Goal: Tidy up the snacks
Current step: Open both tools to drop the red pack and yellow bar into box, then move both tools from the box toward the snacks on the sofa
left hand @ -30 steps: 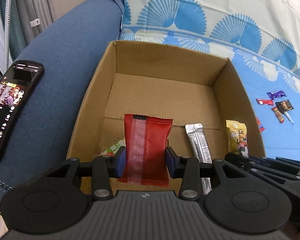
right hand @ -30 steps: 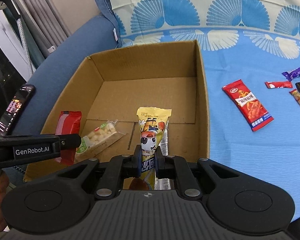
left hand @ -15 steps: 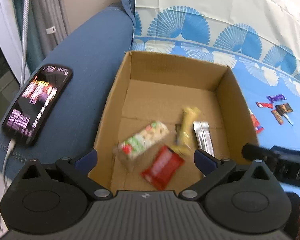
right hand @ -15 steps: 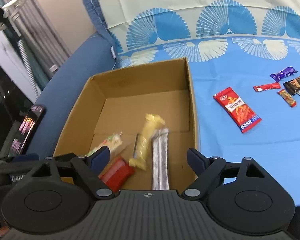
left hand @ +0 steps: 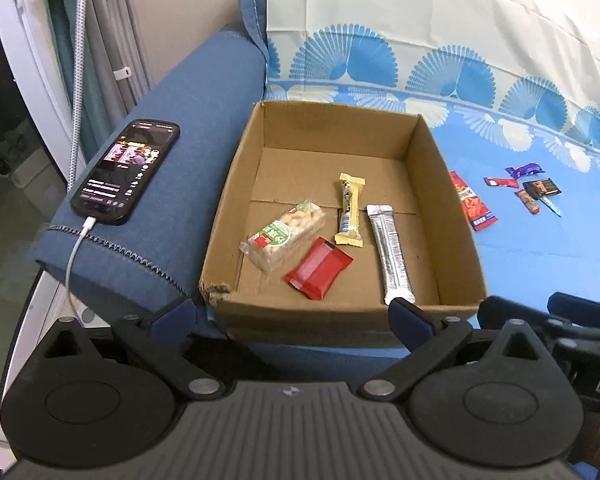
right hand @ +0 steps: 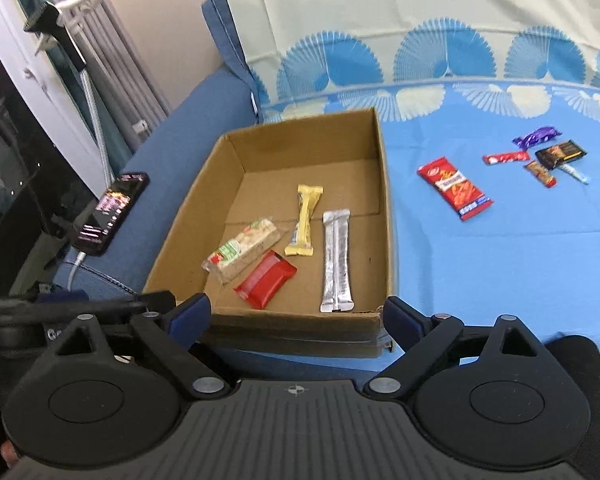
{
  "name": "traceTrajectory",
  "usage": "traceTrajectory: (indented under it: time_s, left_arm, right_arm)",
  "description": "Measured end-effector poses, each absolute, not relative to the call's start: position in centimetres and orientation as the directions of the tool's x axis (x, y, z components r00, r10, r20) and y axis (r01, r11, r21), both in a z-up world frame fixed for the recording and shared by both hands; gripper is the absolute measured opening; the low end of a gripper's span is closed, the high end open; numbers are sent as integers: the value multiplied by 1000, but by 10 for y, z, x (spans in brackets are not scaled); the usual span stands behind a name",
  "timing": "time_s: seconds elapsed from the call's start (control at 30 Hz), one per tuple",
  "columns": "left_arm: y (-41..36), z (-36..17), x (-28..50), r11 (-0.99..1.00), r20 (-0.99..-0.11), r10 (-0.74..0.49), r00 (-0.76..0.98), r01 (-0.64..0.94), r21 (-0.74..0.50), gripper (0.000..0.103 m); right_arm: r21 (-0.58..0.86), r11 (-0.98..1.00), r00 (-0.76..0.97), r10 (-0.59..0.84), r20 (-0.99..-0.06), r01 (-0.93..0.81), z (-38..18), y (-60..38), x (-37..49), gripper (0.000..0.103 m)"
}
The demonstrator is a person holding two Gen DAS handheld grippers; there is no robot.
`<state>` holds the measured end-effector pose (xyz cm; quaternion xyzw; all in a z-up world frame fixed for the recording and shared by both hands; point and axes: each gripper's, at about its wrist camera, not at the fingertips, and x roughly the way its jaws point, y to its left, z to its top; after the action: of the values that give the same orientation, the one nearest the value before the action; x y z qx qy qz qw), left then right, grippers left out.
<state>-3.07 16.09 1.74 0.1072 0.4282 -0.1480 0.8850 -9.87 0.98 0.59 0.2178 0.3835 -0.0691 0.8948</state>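
Observation:
An open cardboard box (left hand: 452, 184) (right hand: 382, 168) sits on a blue patterned cloth. Inside lie a red packet (left hand: 319, 267) (right hand: 265, 279), a clear green-labelled snack (left hand: 283, 234) (right hand: 241, 251), a yellow bar (left hand: 351, 210) (right hand: 303, 220) and a silver stick pack (left hand: 390, 248) (right hand: 336, 260). My left gripper (left hand: 292, 316) is open and empty, back from the box's near wall. My right gripper (right hand: 296, 320) also holds nothing; its jaws are still opening, in front of the same wall. Loose on the cloth are a long red pack (left hand: 471, 202) (right hand: 454, 188) and several small snacks (left hand: 528, 188) (right hand: 540, 156).
A lit phone (left hand: 126, 172) (right hand: 108, 212) on a charging cable rests on the blue sofa arm (left hand: 172, 128) left of the box. Curtains and a white frame stand beyond at the far left. The other gripper's black body shows at each view's lower edge.
Both grippers let go: the red packet and the yellow bar dropped into the box. Both jaws spread wide, and both grippers pulled back and up from the box.

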Motion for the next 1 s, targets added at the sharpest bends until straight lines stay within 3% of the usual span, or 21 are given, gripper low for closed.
traceTrajectory:
  time_s: [1.0]
  left_arm:
    - [147,45,-79,921,-753,-185,631,380,92,103]
  right_arm:
    - [402,865,775,25,-632,301,27,-4,-156,94]
